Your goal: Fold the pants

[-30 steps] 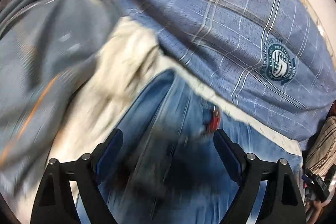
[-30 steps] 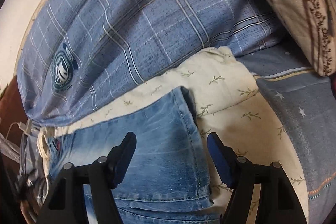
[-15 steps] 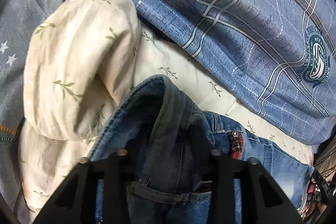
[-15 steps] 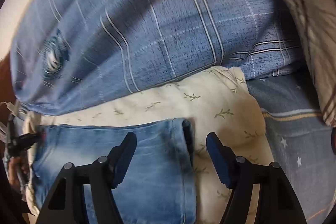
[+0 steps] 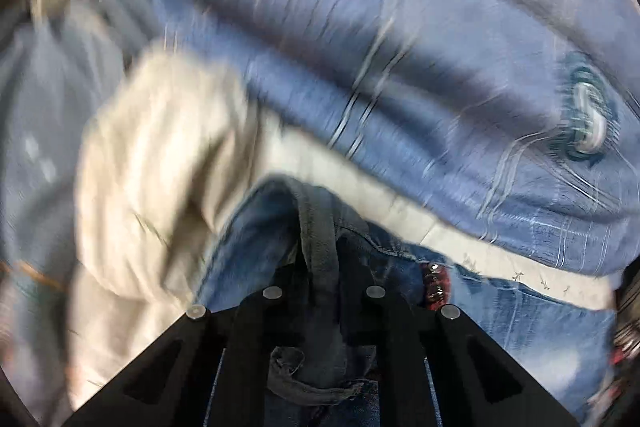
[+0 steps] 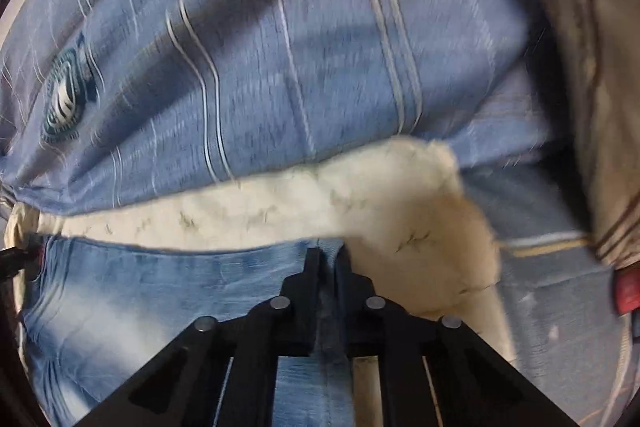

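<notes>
Blue denim pants (image 5: 500, 311) lie on a cream leaf-print sheet (image 5: 160, 163). My left gripper (image 5: 320, 267) is shut on a bunched fold of the pants near the waistband, lifting it into a ridge; a red tag (image 5: 436, 283) shows just right of it. In the right wrist view the pants (image 6: 140, 295) spread to the left, and my right gripper (image 6: 328, 259) is shut on their right edge, with denim pinched between the jaws. Both views are motion-blurred.
A blue plaid duvet (image 5: 400, 67) with a round teal emblem (image 5: 588, 123) is heaped behind the pants, also in the right wrist view (image 6: 280, 47). A cream sheet (image 6: 360, 195), a blue star-print cover (image 6: 552, 287) and a beige quilted pillow (image 6: 580, 27) lie to the right.
My right gripper went from open over the pants to shut on their right edge. My left gripper shut on the waistband fold half a second ago and keeps hold; both views now blur with motion.
</notes>
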Demonstrator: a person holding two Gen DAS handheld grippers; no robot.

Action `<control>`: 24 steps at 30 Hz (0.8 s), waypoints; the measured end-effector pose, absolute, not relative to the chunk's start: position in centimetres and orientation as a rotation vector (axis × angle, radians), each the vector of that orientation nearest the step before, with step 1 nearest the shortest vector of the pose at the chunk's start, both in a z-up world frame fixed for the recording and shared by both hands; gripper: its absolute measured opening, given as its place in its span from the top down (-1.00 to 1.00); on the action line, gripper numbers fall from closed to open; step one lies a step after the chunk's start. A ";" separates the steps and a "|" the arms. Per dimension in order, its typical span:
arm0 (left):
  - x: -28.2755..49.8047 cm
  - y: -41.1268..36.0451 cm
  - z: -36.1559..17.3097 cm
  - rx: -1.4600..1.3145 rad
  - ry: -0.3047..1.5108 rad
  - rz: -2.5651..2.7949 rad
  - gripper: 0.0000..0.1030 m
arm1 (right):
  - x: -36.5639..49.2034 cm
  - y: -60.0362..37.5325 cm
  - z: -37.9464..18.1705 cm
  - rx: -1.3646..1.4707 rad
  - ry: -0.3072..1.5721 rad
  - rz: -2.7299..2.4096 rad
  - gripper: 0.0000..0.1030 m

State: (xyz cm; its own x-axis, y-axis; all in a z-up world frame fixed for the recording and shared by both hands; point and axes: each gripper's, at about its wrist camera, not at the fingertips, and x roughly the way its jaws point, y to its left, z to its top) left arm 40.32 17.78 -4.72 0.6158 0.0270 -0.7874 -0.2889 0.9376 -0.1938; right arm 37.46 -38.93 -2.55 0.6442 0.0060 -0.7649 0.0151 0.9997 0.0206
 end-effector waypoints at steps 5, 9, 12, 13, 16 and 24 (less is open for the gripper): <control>41.5 17.5 -7.9 -0.322 0.999 0.157 0.52 | 38.0 -41.2 -4.2 0.198 0.958 0.063 0.91; 41.6 18.5 -8.7 -0.392 1.002 0.125 0.22 | 37.0 -43.4 -4.0 0.372 0.909 0.090 -0.03; 42.1 18.9 -8.9 -0.433 1.018 0.108 0.13 | 37.5 -42.6 -3.4 0.352 0.896 0.106 -0.79; 42.2 19.0 -9.0 -0.443 1.023 0.110 0.13 | 37.8 -42.0 -3.4 0.330 0.911 0.126 -0.79; 42.5 20.0 -9.2 -0.456 1.027 0.120 0.18 | 39.0 -39.9 -4.7 0.233 1.001 0.132 -0.18; 39.5 20.5 -4.9 -0.425 0.914 0.121 0.82 | 36.7 -39.1 -2.2 0.166 0.936 0.098 0.96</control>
State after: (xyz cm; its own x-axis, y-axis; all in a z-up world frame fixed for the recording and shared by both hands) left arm 39.51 20.47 -4.90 0.6104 -0.0771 -0.7884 -0.2791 0.9105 -0.3051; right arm 36.74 -39.12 -2.22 0.5901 0.1555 -0.7922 -0.0114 0.9828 0.1844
